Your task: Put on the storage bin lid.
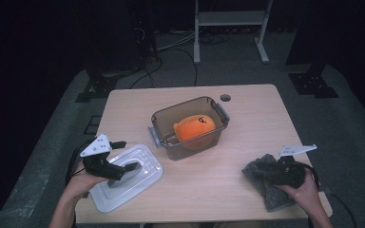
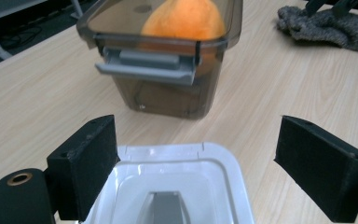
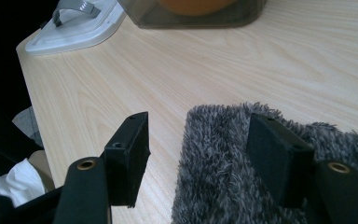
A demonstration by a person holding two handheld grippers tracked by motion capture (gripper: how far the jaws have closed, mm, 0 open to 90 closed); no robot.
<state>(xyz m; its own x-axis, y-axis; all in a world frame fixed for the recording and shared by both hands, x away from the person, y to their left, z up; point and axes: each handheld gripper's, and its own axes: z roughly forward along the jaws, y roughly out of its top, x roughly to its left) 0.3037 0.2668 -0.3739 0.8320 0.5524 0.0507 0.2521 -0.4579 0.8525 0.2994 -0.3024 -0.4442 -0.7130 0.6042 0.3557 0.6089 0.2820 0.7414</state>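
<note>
Room: bare light wooden table between tub and cloth | Lid: flat white plastic lid, grey handle | left gripper: jaws wide, straddling lid, gripping nothing | right gripper: jaws apart over fuzzy grey cloth, unpinched

The table looks like pale wood laminate, smooth and faintly shiny, with a fine grain. The box is smoky see-through plastic, glossy, with matt grey plastic clips. Inside it sits an orange toy, soft and plush. The lid is white plastic, smooth with a light sheen, its handle matt grey. The cloth is grey, thick and fuzzy. The gripper pads look like matt black foam, slightly rough.
</note>
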